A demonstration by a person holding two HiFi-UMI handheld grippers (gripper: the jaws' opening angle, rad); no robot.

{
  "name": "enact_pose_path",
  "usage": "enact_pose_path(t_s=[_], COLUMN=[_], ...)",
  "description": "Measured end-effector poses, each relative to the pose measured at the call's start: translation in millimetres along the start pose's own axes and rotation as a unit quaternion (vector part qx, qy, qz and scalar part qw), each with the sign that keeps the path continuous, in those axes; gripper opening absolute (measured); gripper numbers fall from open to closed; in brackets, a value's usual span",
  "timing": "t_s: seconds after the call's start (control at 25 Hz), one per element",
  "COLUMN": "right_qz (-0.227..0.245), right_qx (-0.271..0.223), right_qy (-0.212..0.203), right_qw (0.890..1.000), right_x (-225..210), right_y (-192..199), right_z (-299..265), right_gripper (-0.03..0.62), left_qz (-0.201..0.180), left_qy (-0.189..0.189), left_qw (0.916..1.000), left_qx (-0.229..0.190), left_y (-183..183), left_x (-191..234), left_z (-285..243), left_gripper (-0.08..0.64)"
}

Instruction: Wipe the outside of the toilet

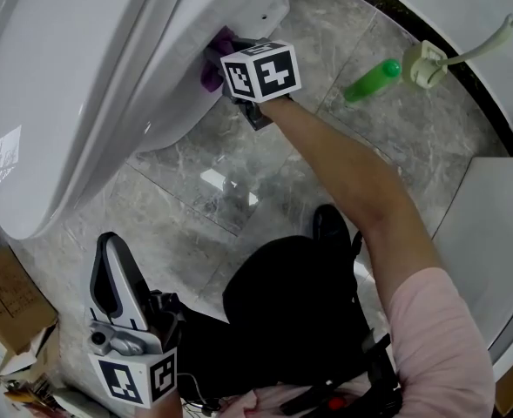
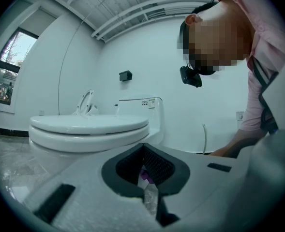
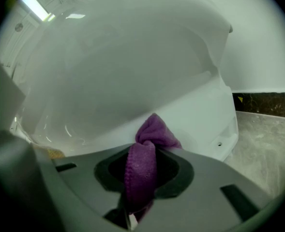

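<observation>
The white toilet (image 1: 82, 85) fills the upper left of the head view. My right gripper (image 1: 225, 59) is shut on a purple cloth (image 1: 211, 75), which is pressed against the toilet's outer side below the seat. In the right gripper view the cloth (image 3: 154, 132) bunches out between the jaws and touches the toilet's wall (image 3: 132, 81). My left gripper (image 1: 110, 255) hangs low at the bottom left, away from the toilet, jaws together and empty. From the left gripper (image 2: 143, 151) view the toilet (image 2: 89, 129) shows side-on with its lid down.
A green bottle (image 1: 371, 79) and a toilet brush (image 1: 426, 64) lie on the grey marble floor (image 1: 265, 172) at the upper right. A white curved base (image 1: 500, 190) borders the right. Cardboard boxes (image 1: 8, 307) sit at the lower left. The person's dark shoe (image 1: 330, 229) is mid-floor.
</observation>
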State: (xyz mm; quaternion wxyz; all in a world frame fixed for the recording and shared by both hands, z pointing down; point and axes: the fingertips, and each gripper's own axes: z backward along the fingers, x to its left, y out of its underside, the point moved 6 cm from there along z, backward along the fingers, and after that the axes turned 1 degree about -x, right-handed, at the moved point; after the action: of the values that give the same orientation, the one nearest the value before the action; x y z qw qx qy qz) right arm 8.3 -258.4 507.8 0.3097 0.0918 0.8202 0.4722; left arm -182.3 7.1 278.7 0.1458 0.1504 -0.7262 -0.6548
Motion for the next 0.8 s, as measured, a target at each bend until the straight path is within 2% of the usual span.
enact_pose_path(t_s=[0.8], right_qz=[-0.001], right_qx=[0.046], right_qy=[-0.047], right_qw=[0.998], right_x=[80], right_y=[46], right_z=[-10], right_gripper=[0.08], left_qz=[0.007], left_qy=[-0.034], left_qw=[0.9992], left_qx=[-0.017], left_y=[6], left_x=[20], left_z=[57], left_gripper=[0.008])
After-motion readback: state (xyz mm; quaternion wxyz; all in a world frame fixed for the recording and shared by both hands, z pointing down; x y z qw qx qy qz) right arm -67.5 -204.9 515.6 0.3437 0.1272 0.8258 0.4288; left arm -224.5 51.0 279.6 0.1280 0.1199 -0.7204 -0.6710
